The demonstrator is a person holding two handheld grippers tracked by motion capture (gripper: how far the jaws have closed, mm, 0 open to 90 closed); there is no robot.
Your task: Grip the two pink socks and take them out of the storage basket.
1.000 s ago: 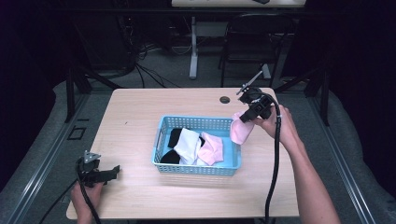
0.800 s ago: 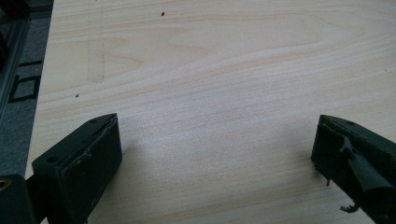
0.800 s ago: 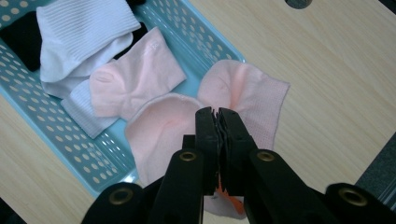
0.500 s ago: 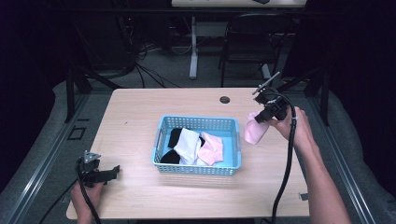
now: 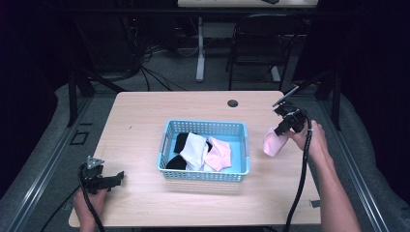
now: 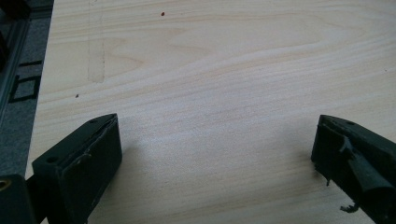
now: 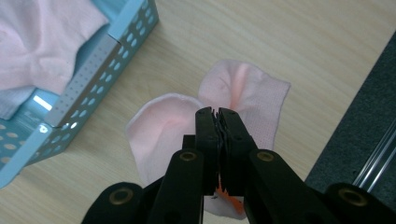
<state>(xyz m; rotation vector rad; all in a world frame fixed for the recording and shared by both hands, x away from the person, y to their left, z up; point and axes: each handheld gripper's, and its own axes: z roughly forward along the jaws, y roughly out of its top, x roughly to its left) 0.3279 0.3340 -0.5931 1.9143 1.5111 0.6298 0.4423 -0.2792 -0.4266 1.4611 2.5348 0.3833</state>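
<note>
So the right gripper (image 5: 283, 129) has its jaws pinched tight on a pink sock (image 5: 273, 144); in the right gripper view you can see the fabric (image 7: 219, 100) bunched up right at the tips, with the two halves of the sock flopping out to either side of the jaws and hanging just below them over the table (image 5: 145, 121); can't tell whether the low end touches the wood or not. The blue basket (image 5: 241, 150) sits just beside that gripper, off toward the middle of the table; the sock is outside it, near its side wall but apart from it. Inside the basket there's another pink sock (image 5: 220, 153), a white one (image 5: 196, 147) and something black (image 5: 180, 142), all well away from the jaws.

The left gripper (image 5: 113, 179) is way over at the opposite corner, resting low by the near edge in the person's left hand (image 5: 89, 203); its jaws are spread wide with bare wood (image 6: 210, 116) between them, holding nothing.
</note>
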